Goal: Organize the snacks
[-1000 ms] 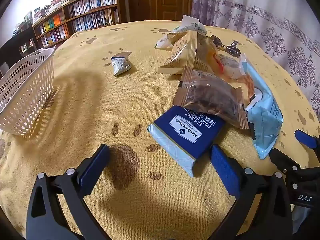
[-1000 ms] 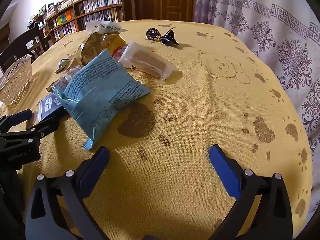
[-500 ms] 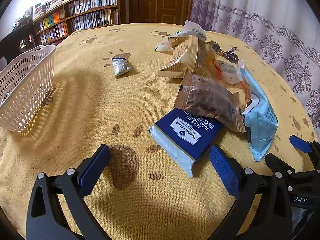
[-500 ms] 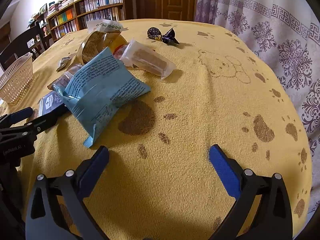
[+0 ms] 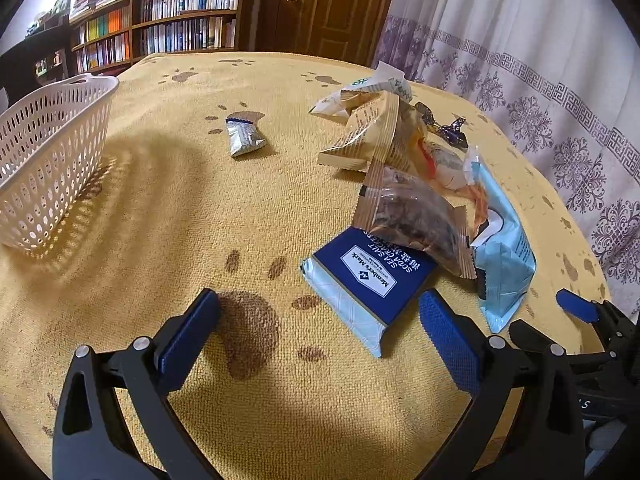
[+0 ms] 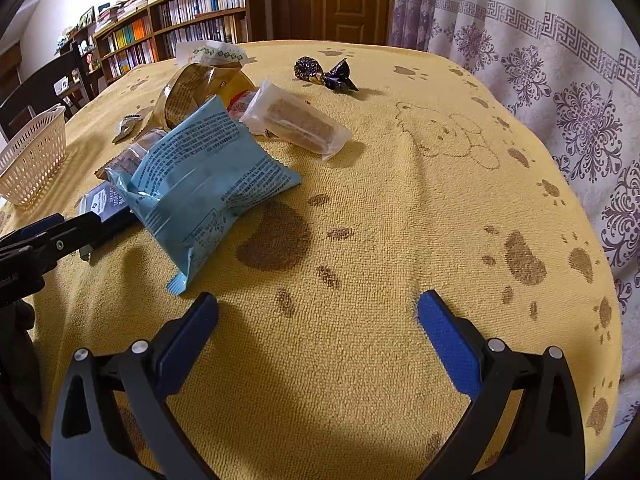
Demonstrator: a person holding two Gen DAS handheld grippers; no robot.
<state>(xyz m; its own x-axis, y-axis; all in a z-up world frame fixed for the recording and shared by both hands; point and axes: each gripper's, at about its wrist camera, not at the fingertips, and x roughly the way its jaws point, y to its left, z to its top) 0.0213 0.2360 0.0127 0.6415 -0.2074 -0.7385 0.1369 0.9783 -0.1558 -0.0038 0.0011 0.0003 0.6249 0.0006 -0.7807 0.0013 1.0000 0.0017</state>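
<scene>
The left gripper [image 5: 318, 316] has moved a little closer to the blue cracker pack [image 5: 370, 276]. Both it and the right gripper [image 6: 318, 316] are spread and hold nothing. The basket [image 5: 48, 136] has no snack visible inside, so sorting is only starting.

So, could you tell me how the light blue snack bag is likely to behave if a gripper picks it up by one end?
The light blue snack bag looks puffed and creased, so it is probably light and would sag from a pinched end. Its film looks glossy, so it may slip unless gripped on the crimped seam. It leans on the sea salt cracker pack, which might shift when it lifts.
</scene>
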